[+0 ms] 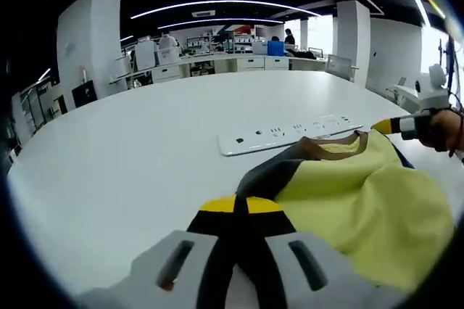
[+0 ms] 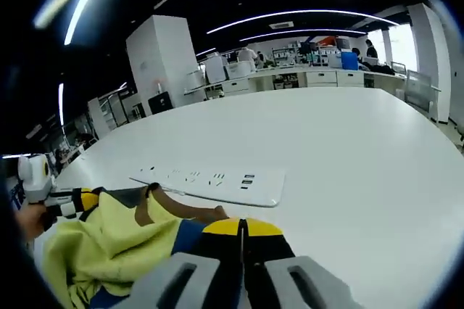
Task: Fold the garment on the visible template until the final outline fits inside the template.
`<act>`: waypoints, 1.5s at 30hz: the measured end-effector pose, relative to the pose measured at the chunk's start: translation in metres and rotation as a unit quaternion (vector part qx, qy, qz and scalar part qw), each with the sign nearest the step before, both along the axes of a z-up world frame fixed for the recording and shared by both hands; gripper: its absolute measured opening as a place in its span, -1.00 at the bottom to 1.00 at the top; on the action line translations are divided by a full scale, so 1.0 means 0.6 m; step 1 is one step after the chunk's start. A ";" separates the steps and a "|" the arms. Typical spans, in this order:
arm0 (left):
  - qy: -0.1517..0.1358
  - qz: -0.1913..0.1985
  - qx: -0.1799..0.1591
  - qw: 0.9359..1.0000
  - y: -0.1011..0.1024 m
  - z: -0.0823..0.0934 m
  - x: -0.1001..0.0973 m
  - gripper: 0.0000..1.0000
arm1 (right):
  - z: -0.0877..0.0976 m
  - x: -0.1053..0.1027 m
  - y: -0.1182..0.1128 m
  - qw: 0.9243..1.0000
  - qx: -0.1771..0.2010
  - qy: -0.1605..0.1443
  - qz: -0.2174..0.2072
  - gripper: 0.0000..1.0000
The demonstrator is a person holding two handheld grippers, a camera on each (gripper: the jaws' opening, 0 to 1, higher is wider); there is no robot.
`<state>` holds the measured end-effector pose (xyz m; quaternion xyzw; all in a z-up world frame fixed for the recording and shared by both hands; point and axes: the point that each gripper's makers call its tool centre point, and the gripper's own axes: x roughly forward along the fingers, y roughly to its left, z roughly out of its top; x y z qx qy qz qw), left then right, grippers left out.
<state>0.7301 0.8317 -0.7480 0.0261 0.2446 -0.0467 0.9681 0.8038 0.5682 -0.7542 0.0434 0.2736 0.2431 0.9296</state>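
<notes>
garment (image 1: 362, 200): yellow fabric with a brown collar band, dark grey and blue parts
state: bunched and rumpled, not flat
pose: collar toward 12 o'clock in the left gripper view
place: white table (image 1: 145, 149), just beside a white power strip (image 1: 290, 133)

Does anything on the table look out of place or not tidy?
Yes. The yellow garment lies bunched in a loose heap on the white table beside the power strip, not spread flat. No folding template is visible under it.
</notes>
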 end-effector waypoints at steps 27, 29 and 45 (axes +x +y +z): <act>-0.008 -0.060 -0.019 0.998 -0.037 0.059 -0.111 0.02 | 0.055 -0.159 0.001 0.996 -0.017 0.048 0.069 0.11; -0.008 -0.064 -0.015 0.998 -0.037 0.059 -0.118 0.01 | 0.047 -0.179 -0.007 0.996 -0.027 0.053 0.068 0.11; 0.016 -0.068 -0.031 0.997 -0.046 0.005 -0.144 -0.29 | -0.004 -0.246 -0.047 0.994 -0.067 0.077 0.048 -0.18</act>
